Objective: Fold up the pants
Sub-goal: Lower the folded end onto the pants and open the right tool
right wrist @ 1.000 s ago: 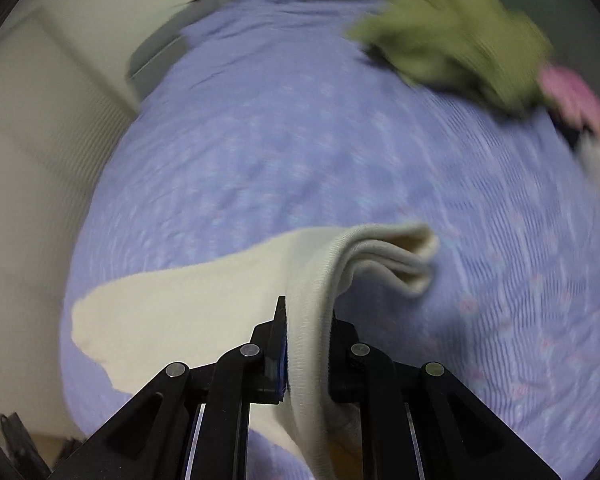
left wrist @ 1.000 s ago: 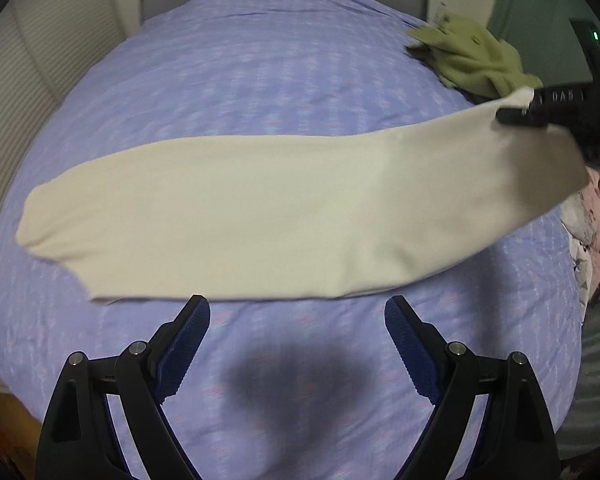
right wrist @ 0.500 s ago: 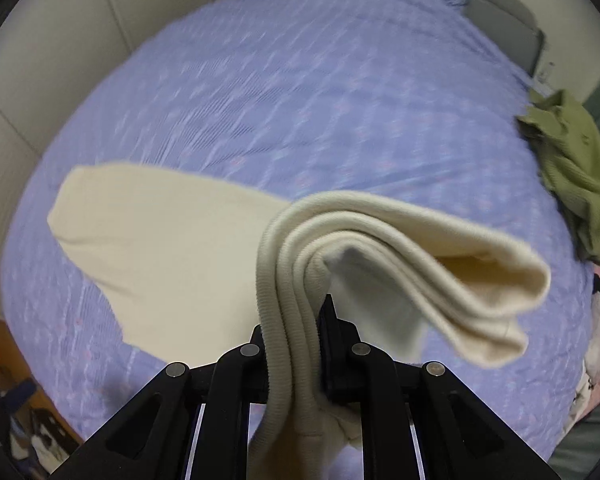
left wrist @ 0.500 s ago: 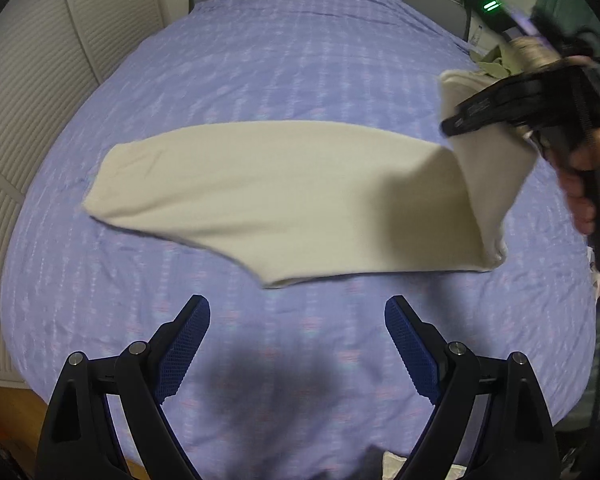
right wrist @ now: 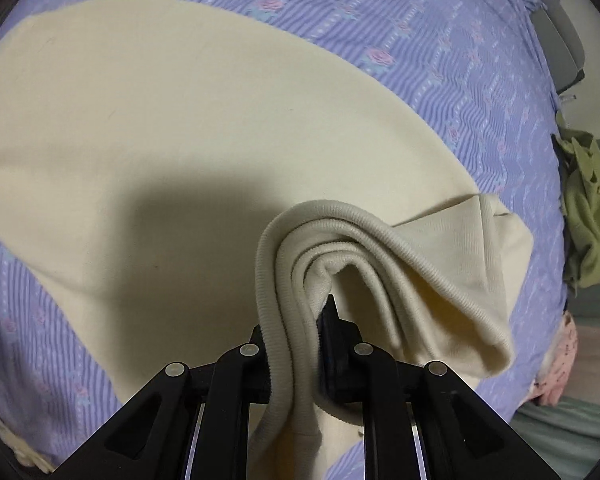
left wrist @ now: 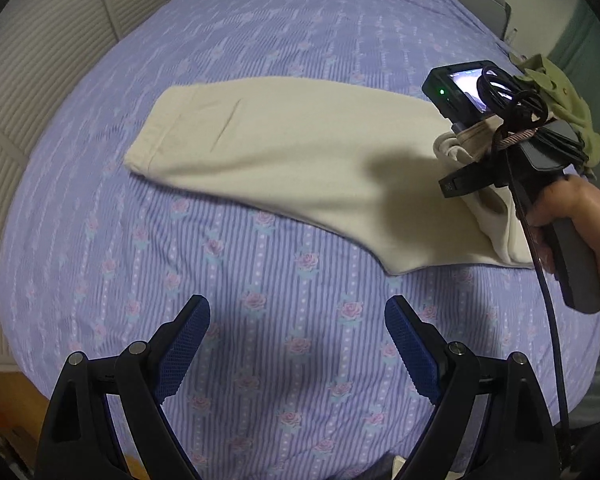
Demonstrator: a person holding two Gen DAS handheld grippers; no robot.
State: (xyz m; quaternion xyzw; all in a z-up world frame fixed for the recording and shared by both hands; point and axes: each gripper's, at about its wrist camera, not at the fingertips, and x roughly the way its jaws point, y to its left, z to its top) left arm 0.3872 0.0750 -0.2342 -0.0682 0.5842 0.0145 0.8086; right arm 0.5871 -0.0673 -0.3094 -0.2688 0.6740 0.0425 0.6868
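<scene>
A: Where are the pants (left wrist: 300, 160) right now?

B: Spread across the bed (left wrist: 260, 300), ahead of the left tongs (left wrist: 298, 344) and apart from them. The hemmed end lies flat, ahead and to the left of those tongs; the other end rises off the cover, ahead and to their right.

A: What lifts it?

B: The right tongs (right wrist: 294, 316). Their fingers are pinched tight on the ribbed band of the pants (right wrist: 284, 264), several layers of cream cloth bunched between them. In the right wrist view the band loops up and over just in front of the fingertips, and a fold of it sags to the right of the tongs.

A: And the left tongs?

B: Spread wide, blue pads (left wrist: 188, 340) facing each other, nothing between them, only the striped floral bedcover ahead. Whether they touch the cover I cannot tell.

A: Who holds the right tool?

B: A hand (left wrist: 568, 220) wraps its grip, far to the right of the left tongs. A small camera (left wrist: 460, 88) with a green light sits on top of it, and a black cable (left wrist: 548, 300) hangs down from it.

A: Anything else on the bed?

B: An olive-green garment (right wrist: 584, 208) lies crumpled to the right of the right tongs, near the bed's edge. Beyond the clamped band, the rest of the cream cloth lies flat ahead and to the left.
</scene>
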